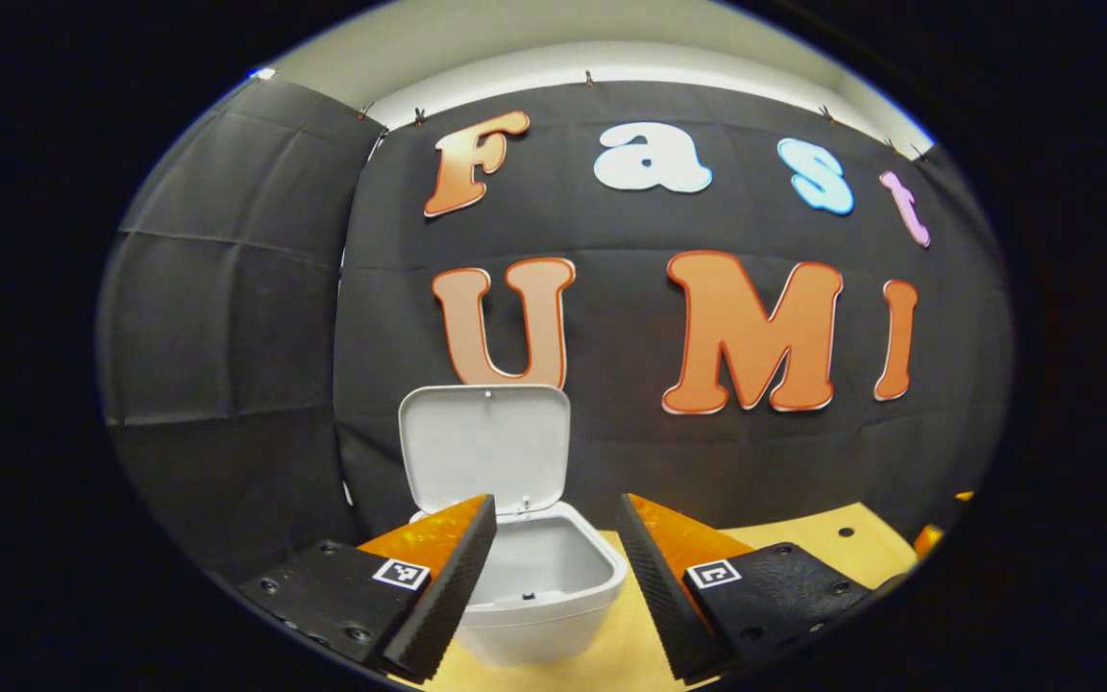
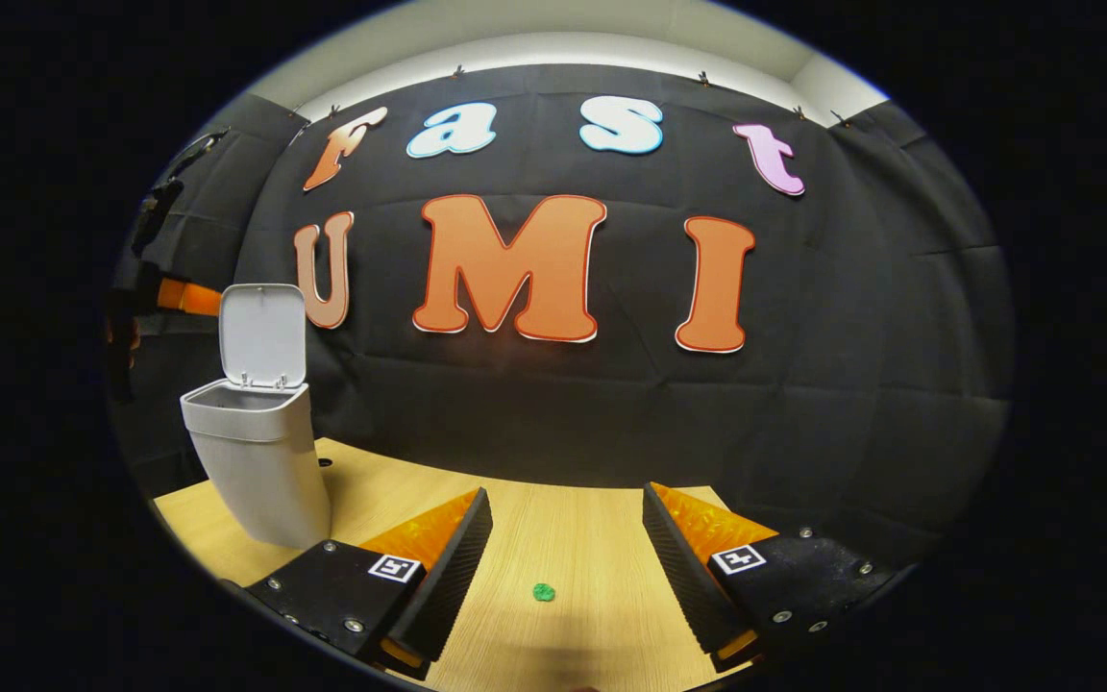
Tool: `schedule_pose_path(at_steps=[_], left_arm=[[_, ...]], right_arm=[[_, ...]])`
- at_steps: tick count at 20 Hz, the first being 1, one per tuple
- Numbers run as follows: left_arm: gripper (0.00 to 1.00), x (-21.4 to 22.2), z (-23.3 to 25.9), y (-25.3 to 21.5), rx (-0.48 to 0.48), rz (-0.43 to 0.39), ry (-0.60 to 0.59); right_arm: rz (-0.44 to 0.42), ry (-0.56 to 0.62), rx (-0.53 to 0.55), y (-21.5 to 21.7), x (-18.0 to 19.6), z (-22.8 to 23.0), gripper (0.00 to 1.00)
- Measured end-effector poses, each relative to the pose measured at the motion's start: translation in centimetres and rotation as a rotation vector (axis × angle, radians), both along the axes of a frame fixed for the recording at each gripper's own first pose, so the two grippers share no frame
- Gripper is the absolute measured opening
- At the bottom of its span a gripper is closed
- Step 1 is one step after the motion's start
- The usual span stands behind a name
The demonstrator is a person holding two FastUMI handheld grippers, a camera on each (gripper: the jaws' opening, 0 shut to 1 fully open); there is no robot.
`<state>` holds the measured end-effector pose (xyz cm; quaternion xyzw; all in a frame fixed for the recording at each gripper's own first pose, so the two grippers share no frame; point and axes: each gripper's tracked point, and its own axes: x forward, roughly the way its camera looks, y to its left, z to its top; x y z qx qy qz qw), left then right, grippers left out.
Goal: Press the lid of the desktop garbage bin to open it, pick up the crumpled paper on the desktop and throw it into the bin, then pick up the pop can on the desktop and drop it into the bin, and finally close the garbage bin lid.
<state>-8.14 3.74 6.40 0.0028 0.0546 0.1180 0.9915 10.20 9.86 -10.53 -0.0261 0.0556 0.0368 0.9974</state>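
The white desktop bin (image 1: 553,601) stands just below and ahead of my left gripper (image 1: 556,498), its lid (image 1: 484,447) swung up and standing upright against the wall. The part of the bin's inside that I see is bare grey. The left gripper is open, one finger on each side of the bin's mouth, holding nothing. In the right gripper view the same bin (image 2: 260,461) stands at the far left of the table with its lid (image 2: 262,336) raised. My right gripper (image 2: 566,490) hangs open over the wooden tabletop, well to the right of the bin, with nothing between its fingers.
The light wooden table (image 2: 573,538) runs back to the black cloth wall. A tiny green speck (image 2: 543,592) lies on it between the right gripper's fingers. Part of the left gripper (image 2: 184,296) pokes in beside the lid. An orange shape (image 1: 933,536) sits cut off at the table's right edge.
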Motion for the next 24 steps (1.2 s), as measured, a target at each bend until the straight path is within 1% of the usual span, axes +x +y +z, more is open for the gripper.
schedule_pose_path(at_steps=[1,3,5,6,7,9,12,14,16,19,24], left_arm=[[0.91,-0.6,0.5,-0.7,-0.005,-0.004,-0.019],[0.93,-1.8,1.4,-2.2,-0.018,-0.019,-0.046],[0.93,-2.8,2.1,-4.1,-0.042,-0.038,-0.070],[0.94,-3.3,2.1,-5.0,-0.035,-0.043,-0.074],[0.94,-4.1,2.5,-5.1,-0.009,-0.022,-0.090],[0.93,-5.2,2.6,-6.0,0.034,-0.018,-0.092],[0.94,-6.1,1.9,-7.6,0.047,-0.041,-0.066],[0.93,-6.6,1.7,-8.4,0.044,-0.040,-0.053],[0.94,-7.0,1.0,-8.5,0.052,-0.026,-0.026],[0.94,-7.2,-0.4,-8.6,0.058,-0.012,0.028],[0.94,-7.6,-1.5,-8.6,0.063,0.010,0.072]], right_arm=[[0.008,0.002,-0.002,0.1,0.3,-0.7,0.94],[0.019,0.024,-0.003,0.3,1.0,-2.8,0.94],[0.014,0.058,-0.007,0.2,1.8,-5.1,0.94],[0.002,0.078,-0.023,0.0,2.3,-6.4,0.94],[-0.003,0.091,-0.036,-0.1,2.8,-7.5,0.94],[0.006,0.118,-0.033,0.1,3.6,-9.8,0.94],[0.011,0.177,-0.014,0.8,5.3,-13.2,0.94],[0.023,0.212,-0.007,1.5,6.5,-15.7,0.94],[0.025,0.250,-0.040,1.7,8.0,-18.6,0.95],[0.036,0.337,-0.045,1.9,9.4,-22.7,0.95],[0.022,0.418,-0.063,1.8,11.0,-26.8,0.95]])
